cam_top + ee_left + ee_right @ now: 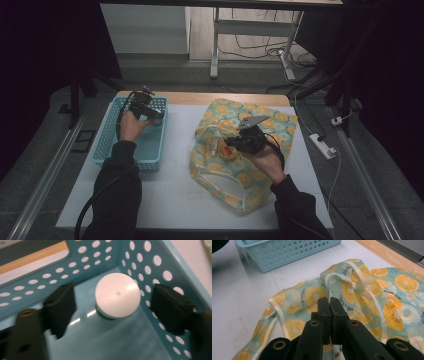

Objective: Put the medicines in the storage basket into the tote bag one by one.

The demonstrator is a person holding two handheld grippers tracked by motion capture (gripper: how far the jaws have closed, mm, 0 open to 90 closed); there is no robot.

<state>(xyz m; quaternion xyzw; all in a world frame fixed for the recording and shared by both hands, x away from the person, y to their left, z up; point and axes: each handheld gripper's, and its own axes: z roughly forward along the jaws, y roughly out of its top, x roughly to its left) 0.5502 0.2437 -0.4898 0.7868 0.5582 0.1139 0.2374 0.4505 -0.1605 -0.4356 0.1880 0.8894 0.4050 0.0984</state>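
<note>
A light blue perforated basket stands at the table's left. My left gripper reaches down into its far right corner. In the left gripper view a bottle with a round white cap and a green rim stands upright on the basket floor, close to the basket wall. My left gripper is open, one jaw on each side of the cap with a gap on both sides. A fruit-print bag lies crumpled at the right. My right gripper is shut on the bag's white strap, lifting it off the bag.
The white tabletop lies bare in front of the basket and bag. A wooden strip edges the table's far side. Beyond it stand a desk frame and floor cables. A power strip lies on the floor at the right.
</note>
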